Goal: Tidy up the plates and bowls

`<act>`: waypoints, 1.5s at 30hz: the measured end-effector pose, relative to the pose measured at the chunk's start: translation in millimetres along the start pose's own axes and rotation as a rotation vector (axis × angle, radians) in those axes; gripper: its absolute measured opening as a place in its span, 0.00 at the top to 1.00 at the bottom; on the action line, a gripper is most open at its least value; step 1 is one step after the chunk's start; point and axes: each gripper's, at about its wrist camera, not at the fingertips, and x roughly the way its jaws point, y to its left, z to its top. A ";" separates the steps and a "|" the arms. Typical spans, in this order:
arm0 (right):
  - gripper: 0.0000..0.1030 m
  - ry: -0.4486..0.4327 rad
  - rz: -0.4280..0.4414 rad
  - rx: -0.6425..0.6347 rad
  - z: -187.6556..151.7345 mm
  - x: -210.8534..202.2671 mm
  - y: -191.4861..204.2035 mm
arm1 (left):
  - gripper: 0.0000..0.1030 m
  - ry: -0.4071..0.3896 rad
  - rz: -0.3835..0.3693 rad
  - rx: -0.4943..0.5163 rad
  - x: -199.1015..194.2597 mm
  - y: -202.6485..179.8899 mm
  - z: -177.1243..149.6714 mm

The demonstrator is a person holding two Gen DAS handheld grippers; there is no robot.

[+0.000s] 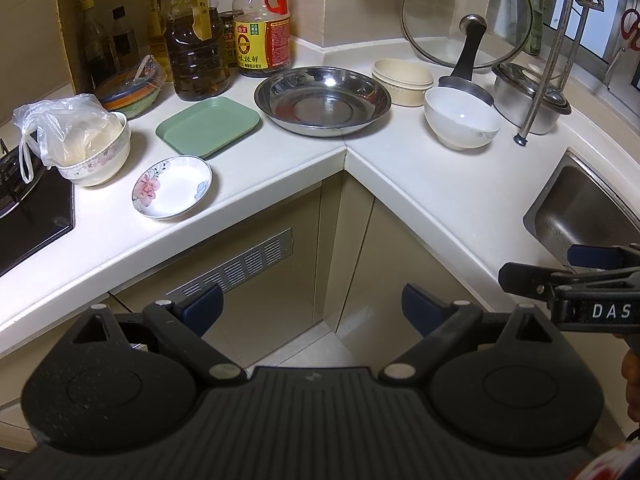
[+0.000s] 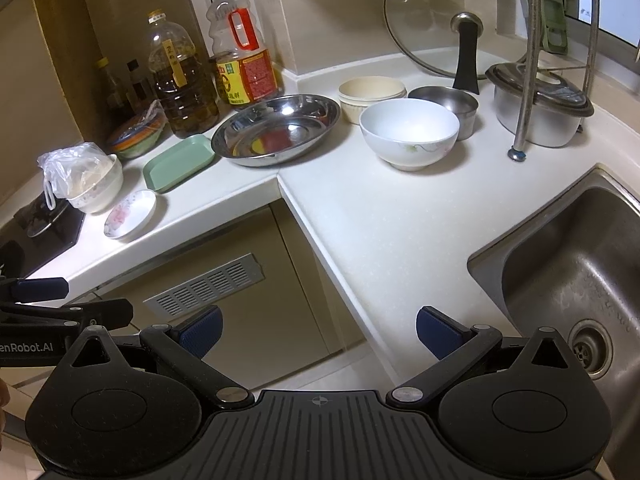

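Both tools hang back from the pale L-shaped worktop, short of its front edge. The left gripper has its blue-padded fingers spread wide with nothing between them; the right gripper is likewise spread and empty, beside the steel sink at the worktop's right end.

Nothing is stacked yet, so the step in hand looks like the first pick. Nearest the front edge on the left run lies the small flower-painted white saucer, with the floral bowl holding a plastic bag just beside it. Behind them, the flat green rectangular plastic tray. At the inner corner sits the wide stainless-steel dish; on the right run, the deep white ceramic bowl, and behind it the cream stacked bowls and a small steel bowl.

A sound start would be the saucer: approach low, one finger under its raised rim, and pinch the rim squarely, since glazed ware may slip. Bowls are best nested by size near the back wall.
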 end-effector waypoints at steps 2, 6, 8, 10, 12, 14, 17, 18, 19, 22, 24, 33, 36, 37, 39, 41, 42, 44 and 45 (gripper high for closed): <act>0.00 -0.001 0.000 0.000 0.1 0.0 -0.1 | 0.07 0.000 0.000 0.000 0.0 0.1 0.0; 0.00 -0.001 0.001 0.000 1.2 0.9 0.2 | 0.07 0.000 -0.001 0.001 0.0 0.4 -0.2; 0.00 -0.001 0.001 0.000 0.5 0.4 -0.3 | 0.07 0.000 -0.001 0.001 0.0 0.4 -0.1; 0.00 0.000 0.000 0.000 1.0 1.0 0.5 | 0.07 0.000 -0.001 0.001 0.1 0.2 0.0; 0.00 -0.001 0.000 0.000 1.7 1.5 0.9 | 0.07 0.000 0.000 0.001 0.0 0.1 -0.2; 0.00 -0.001 0.000 0.000 1.0 1.2 0.2 | 0.07 -0.001 0.000 0.001 0.0 0.1 -0.2; 0.00 -0.001 0.001 0.000 0.9 0.9 -0.1 | 0.07 -0.001 -0.001 0.001 0.0 0.0 -0.2; 0.00 -0.001 0.001 0.000 1.6 1.4 0.3 | 0.07 0.000 0.000 0.001 0.0 0.0 -0.1; 0.00 -0.001 0.001 0.000 0.9 0.9 -0.2 | 0.07 -0.001 0.000 0.001 0.0 0.0 -0.1; 0.00 -0.002 0.002 0.000 1.0 0.8 -0.2 | 0.07 0.000 0.000 0.001 0.0 -0.1 -0.1; 0.00 -0.002 0.002 0.000 2.3 1.1 0.0 | 0.07 -0.001 0.000 0.001 -0.1 -0.1 0.0; 0.00 -0.004 0.005 -0.002 4.2 2.1 -0.7 | 0.07 0.000 0.000 0.000 0.0 0.2 0.0; 0.00 -0.003 0.005 -0.002 5.1 2.8 -0.2 | 0.07 -0.001 0.000 0.000 0.0 0.3 0.0; 0.00 -0.003 0.005 -0.001 4.4 2.2 -0.4 | 0.07 -0.001 0.000 0.000 0.0 0.2 0.3; 0.00 -0.004 0.005 -0.002 4.2 2.0 -0.5 | 0.07 0.000 0.001 -0.001 0.7 1.3 2.1; 0.00 -0.006 0.008 -0.003 4.7 2.3 -0.1 | 0.07 0.000 0.003 -0.003 1.1 1.5 3.9; 0.00 -0.006 0.009 -0.004 4.8 2.8 0.0 | 0.07 -0.001 0.003 -0.004 1.4 1.6 4.7; 0.00 -0.007 0.012 -0.005 5.4 3.7 -0.4 | 0.07 -0.001 0.004 -0.005 1.8 1.6 5.6; 0.00 -0.007 0.013 -0.006 4.6 3.5 -1.5 | 0.07 -0.001 0.004 -0.004 1.7 1.7 5.3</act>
